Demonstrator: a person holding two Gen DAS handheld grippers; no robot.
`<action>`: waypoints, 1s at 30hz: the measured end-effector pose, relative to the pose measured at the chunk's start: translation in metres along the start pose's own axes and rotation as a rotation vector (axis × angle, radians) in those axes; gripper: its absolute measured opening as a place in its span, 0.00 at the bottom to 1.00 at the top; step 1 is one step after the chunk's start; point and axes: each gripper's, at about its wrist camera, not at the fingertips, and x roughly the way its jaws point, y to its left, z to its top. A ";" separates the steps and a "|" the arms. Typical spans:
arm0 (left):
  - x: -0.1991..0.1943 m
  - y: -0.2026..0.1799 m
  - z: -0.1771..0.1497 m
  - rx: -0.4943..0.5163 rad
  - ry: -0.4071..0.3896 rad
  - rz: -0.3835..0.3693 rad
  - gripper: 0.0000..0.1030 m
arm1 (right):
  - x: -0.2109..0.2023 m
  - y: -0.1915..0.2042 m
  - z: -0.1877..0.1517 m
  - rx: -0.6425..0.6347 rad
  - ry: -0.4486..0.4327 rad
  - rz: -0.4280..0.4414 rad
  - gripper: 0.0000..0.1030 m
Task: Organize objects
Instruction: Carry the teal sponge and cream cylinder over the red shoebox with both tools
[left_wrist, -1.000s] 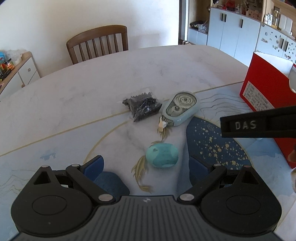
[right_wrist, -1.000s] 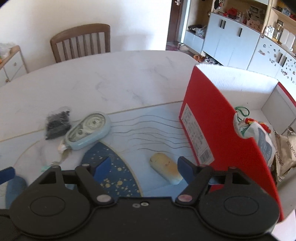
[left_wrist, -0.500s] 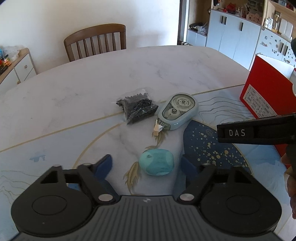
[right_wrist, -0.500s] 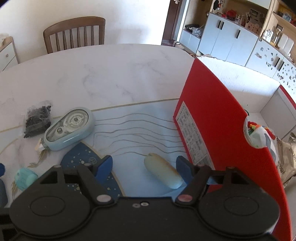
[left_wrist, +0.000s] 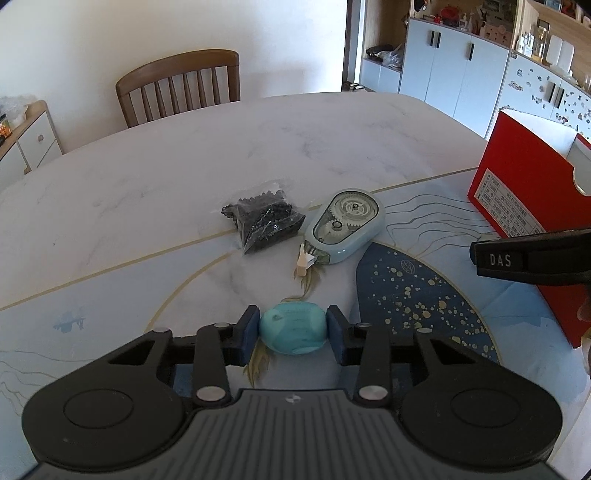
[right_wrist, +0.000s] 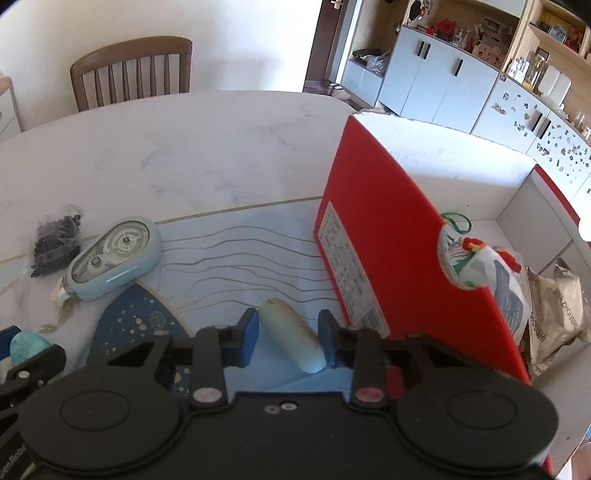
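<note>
Teal, smooth and likely light, the eraser (left_wrist: 292, 328) sits clamped across its ends by the left gripper (left_wrist: 291, 332); right gripper (right_wrist: 287, 332) brackets the cream tube (right_wrist: 291, 339), grip unclear.

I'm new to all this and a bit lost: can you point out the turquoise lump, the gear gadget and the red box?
turquoise lump (left_wrist: 292, 328), left wrist view, its top.
gear gadget (left_wrist: 345, 224), left wrist view, its clear window.
red box (right_wrist: 384, 221), right wrist view, its outer wall.
</note>
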 end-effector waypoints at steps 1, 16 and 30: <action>0.000 0.000 0.000 0.000 0.001 -0.002 0.37 | -0.001 0.000 -0.001 -0.004 -0.003 0.000 0.32; -0.029 -0.009 -0.003 0.042 -0.013 -0.100 0.37 | -0.054 -0.044 -0.021 0.130 0.027 0.259 0.15; -0.075 -0.032 0.002 0.113 -0.020 -0.213 0.37 | -0.120 -0.097 -0.035 0.171 0.022 0.398 0.15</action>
